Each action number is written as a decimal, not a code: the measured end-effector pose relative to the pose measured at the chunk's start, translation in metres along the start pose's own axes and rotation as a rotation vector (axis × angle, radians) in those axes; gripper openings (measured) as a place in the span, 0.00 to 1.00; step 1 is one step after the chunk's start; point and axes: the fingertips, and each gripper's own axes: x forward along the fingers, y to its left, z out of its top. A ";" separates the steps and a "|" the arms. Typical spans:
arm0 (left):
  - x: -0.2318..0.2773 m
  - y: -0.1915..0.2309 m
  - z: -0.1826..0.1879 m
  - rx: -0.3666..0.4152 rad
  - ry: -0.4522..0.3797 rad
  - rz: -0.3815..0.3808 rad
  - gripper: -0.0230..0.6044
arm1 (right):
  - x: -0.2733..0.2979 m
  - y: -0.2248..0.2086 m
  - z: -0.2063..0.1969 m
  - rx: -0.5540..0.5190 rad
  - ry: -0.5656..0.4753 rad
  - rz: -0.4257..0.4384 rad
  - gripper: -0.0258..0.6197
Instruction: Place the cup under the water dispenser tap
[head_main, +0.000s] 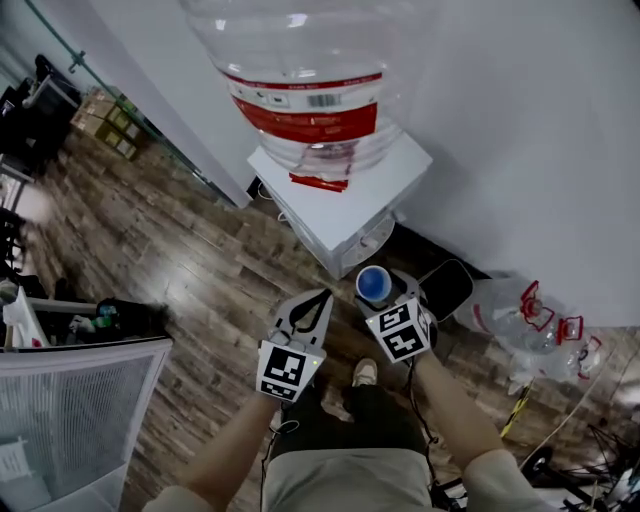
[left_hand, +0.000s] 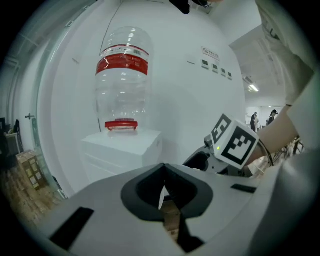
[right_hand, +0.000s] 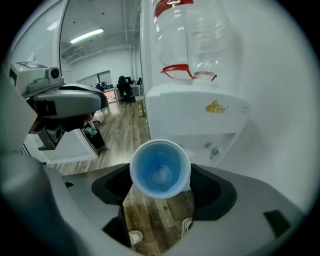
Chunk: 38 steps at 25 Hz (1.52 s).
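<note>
A blue paper cup (head_main: 374, 284) sits between the jaws of my right gripper (head_main: 388, 296), which is shut on it and holds it above the floor. In the right gripper view the cup (right_hand: 160, 169) shows its empty inside to the camera, mouth towards me. Just beyond it stands the white water dispenser (right_hand: 195, 112), with its small taps (right_hand: 212, 149) in a recess up and to the right of the cup. A large clear bottle (head_main: 300, 70) with a red label tops the dispenser (head_main: 345, 205). My left gripper (head_main: 320, 300) hangs beside the right one, shut and empty; its tips (left_hand: 164, 181) meet.
Wooden floor lies all round. A white mesh bin (head_main: 80, 400) stands at the left. Empty clear bottles (head_main: 530, 320) lie against the wall at the right, and a black object (head_main: 447, 288) sits by the dispenser's foot. Cardboard boxes (head_main: 105, 120) are far left. The person's shoe (head_main: 365, 372) shows below the grippers.
</note>
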 end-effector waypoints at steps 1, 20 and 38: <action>0.006 0.002 -0.009 -0.009 0.004 0.009 0.05 | 0.012 -0.002 -0.007 -0.002 0.002 -0.001 0.60; 0.078 0.027 -0.131 -0.047 0.069 -0.003 0.05 | 0.188 -0.056 -0.078 -0.026 0.008 -0.080 0.61; 0.083 0.048 -0.161 -0.009 0.106 -0.013 0.05 | 0.248 -0.071 -0.089 -0.015 0.009 -0.113 0.69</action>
